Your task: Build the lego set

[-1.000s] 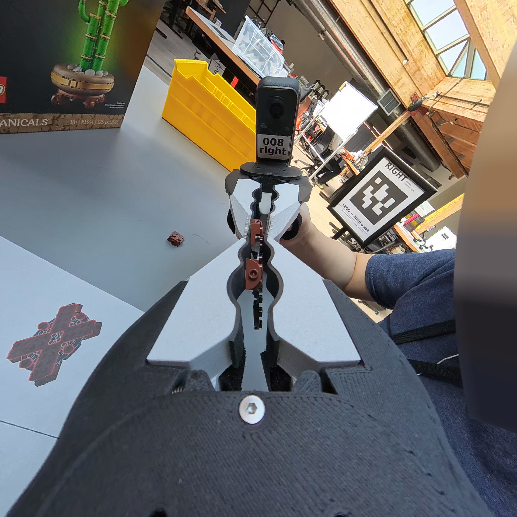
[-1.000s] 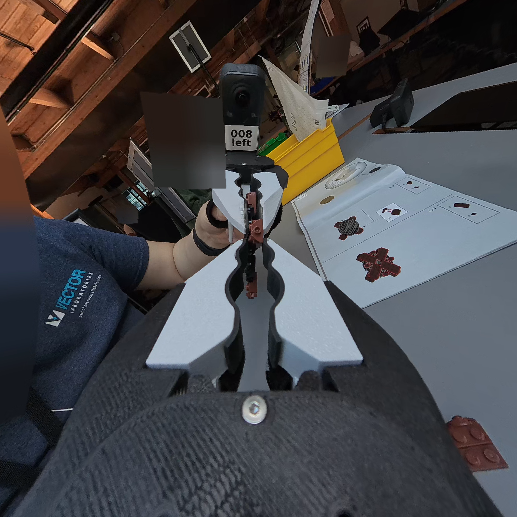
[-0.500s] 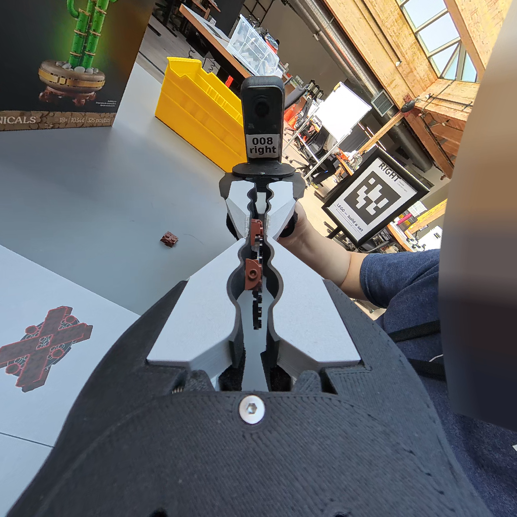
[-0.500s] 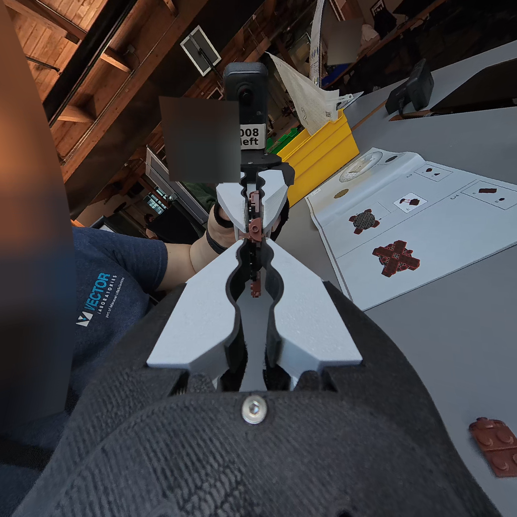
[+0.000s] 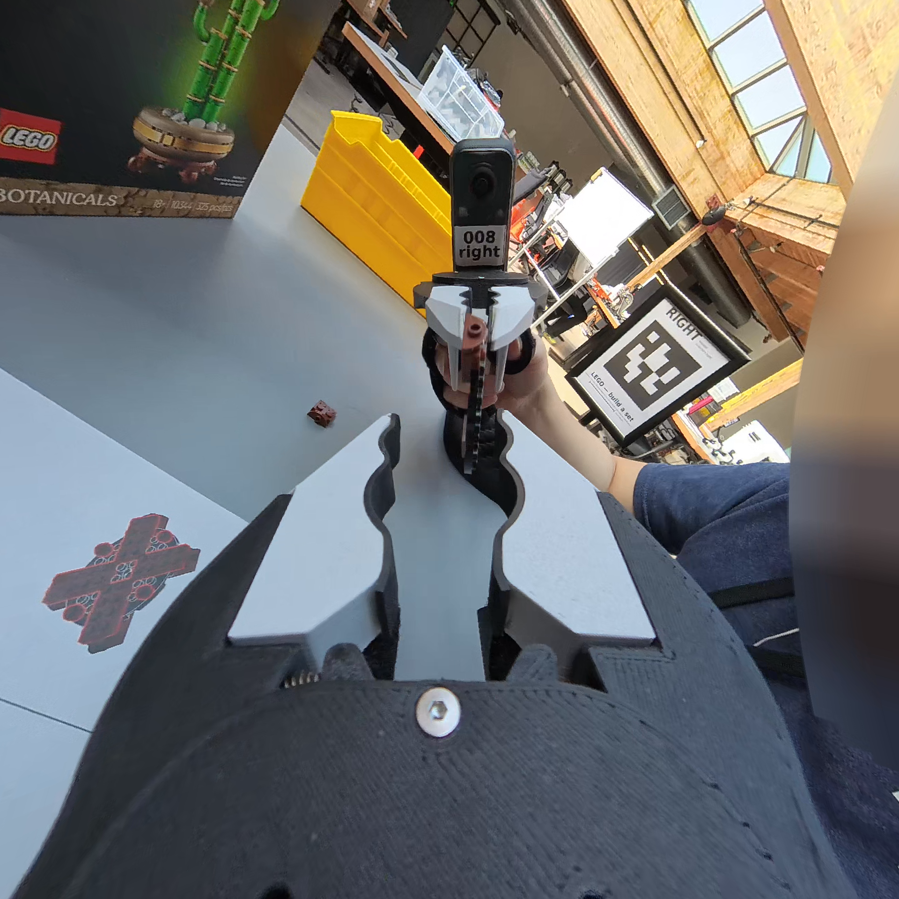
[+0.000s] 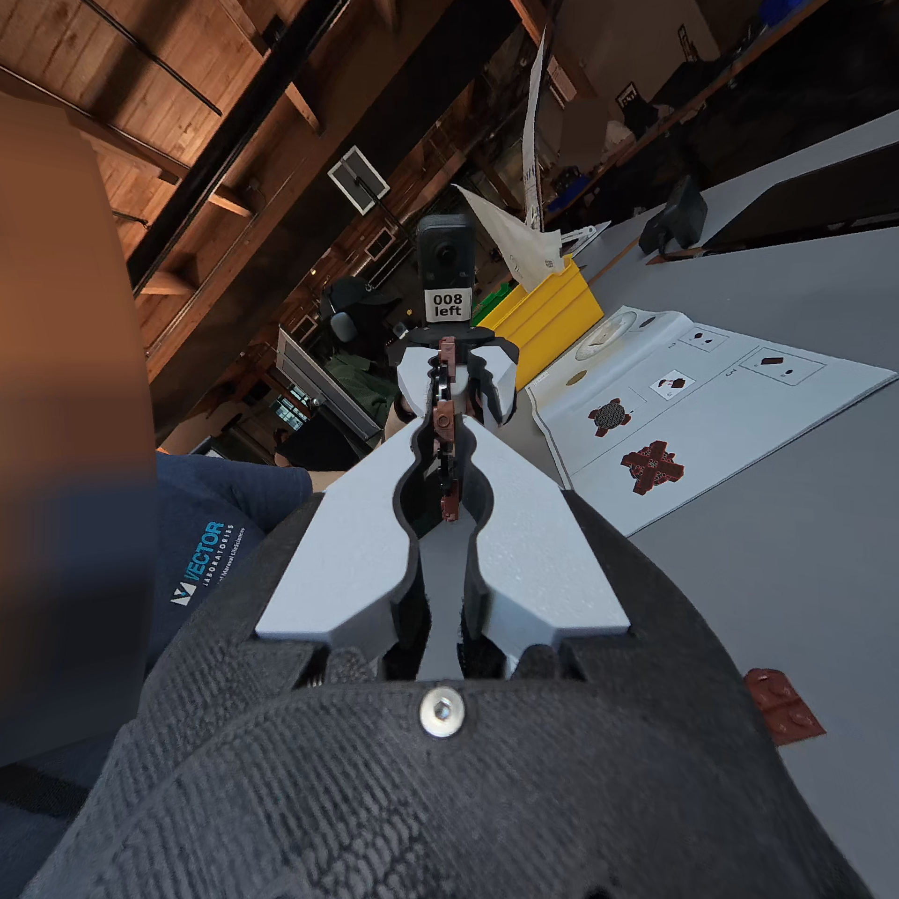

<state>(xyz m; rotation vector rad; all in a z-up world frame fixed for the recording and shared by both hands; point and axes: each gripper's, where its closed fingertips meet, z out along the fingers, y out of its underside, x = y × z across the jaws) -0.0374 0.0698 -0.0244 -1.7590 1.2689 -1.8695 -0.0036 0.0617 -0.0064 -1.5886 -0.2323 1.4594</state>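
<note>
The lego assembly [image 6: 443,419], a black round plate with reddish-brown pieces, stands edge-on between my right gripper's [image 6: 443,428] fingers, which are shut on it. In the left wrist view the same assembly [image 5: 473,389] hangs from the right gripper [image 5: 476,384], held above the grey table. My left gripper [image 5: 445,423] is open and empty, its jaws wide apart just in front of the assembly's lower edge. It also shows open in the right wrist view [image 6: 455,384], behind the assembly.
A loose brown brick [image 5: 321,414] lies on the table. The open instruction booklet [image 5: 73,486] [image 6: 729,413] lies beside the grippers. A yellow bin [image 5: 379,214] and the set's box [image 5: 121,97] stand at the back. A brown plate [image 6: 783,710] lies near the right gripper. The gap from one gripper's tips to the other's is roughly 5 cm.
My left gripper has opened and let go of the assembly, which both grippers held before. The right gripper keeps its hold on it.
</note>
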